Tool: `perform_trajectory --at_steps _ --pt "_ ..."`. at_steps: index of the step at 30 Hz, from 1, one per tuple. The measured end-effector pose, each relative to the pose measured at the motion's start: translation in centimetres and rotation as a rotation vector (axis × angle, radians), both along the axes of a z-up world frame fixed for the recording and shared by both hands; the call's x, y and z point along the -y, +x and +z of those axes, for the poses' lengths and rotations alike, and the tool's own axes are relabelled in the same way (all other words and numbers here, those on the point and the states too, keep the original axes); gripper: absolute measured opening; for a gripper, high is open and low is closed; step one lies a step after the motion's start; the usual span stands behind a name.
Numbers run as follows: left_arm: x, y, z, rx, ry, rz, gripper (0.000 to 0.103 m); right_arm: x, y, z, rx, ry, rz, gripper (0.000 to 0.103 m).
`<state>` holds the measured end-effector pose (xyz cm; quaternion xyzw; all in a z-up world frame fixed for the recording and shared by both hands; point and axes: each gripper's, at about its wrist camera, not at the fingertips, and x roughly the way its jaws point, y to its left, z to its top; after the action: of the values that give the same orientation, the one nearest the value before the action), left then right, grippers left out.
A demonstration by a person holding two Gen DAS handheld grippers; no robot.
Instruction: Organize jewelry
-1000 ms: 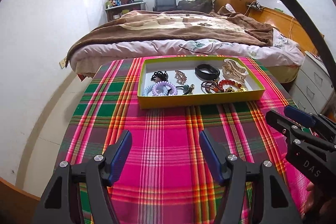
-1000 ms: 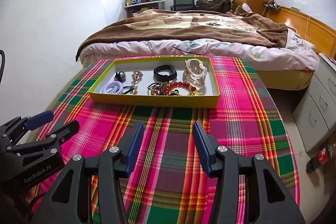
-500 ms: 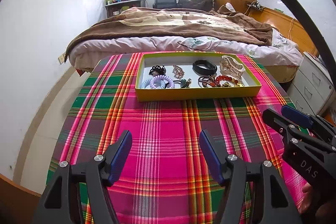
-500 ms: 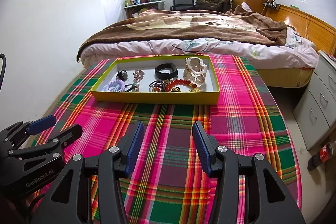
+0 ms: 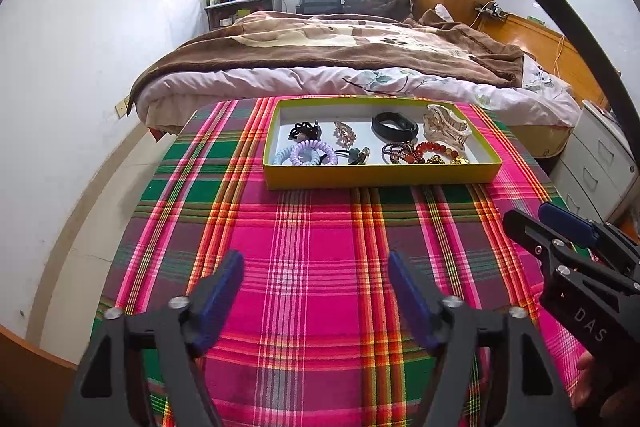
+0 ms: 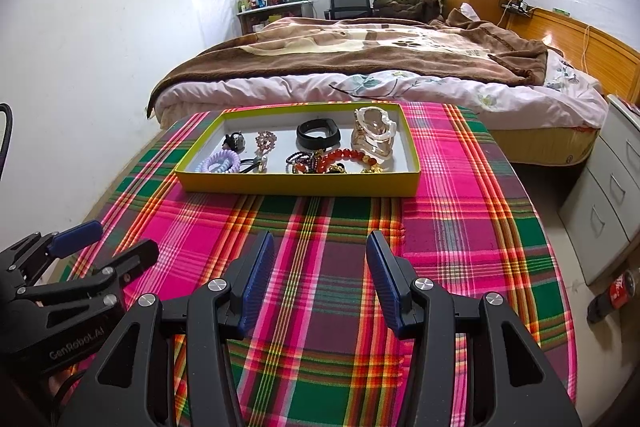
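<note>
A yellow-green tray [image 5: 380, 178] [image 6: 296, 183] sits at the far side of the plaid-covered table. It holds a black band [image 5: 394, 126] [image 6: 318, 133], a clear hair claw [image 5: 446, 125] [image 6: 374, 133], red beads [image 5: 434, 150] [image 6: 344, 157], purple coil hair ties [image 5: 308, 151] [image 6: 222, 161], a brooch [image 5: 345, 132] and other small pieces. My left gripper [image 5: 316, 287] is open and empty, well short of the tray. My right gripper [image 6: 320, 273] is open and empty too, beside the left one [image 6: 100, 247].
The plaid tablecloth [image 5: 320, 247] covers the table. A bed with a brown blanket [image 5: 340, 47] lies just behind it. White drawers [image 6: 612, 195] stand at the right, with a bottle [image 6: 612, 291] on the floor. A white wall is at the left.
Both grippers have drawn back and risen from the tray, which now looks smaller and farther off. Both stay open and empty.
</note>
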<state>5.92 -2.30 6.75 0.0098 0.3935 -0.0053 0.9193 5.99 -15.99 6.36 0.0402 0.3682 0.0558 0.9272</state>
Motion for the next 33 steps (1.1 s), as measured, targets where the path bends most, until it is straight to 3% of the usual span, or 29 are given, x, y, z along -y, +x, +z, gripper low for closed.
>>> perform_trajectory --at_steps 33 --pt "-0.12 0.08 -0.39 -0.016 -0.023 -0.001 0.078 -0.12 -0.32 -0.56 -0.011 0.008 -0.003 0.049"
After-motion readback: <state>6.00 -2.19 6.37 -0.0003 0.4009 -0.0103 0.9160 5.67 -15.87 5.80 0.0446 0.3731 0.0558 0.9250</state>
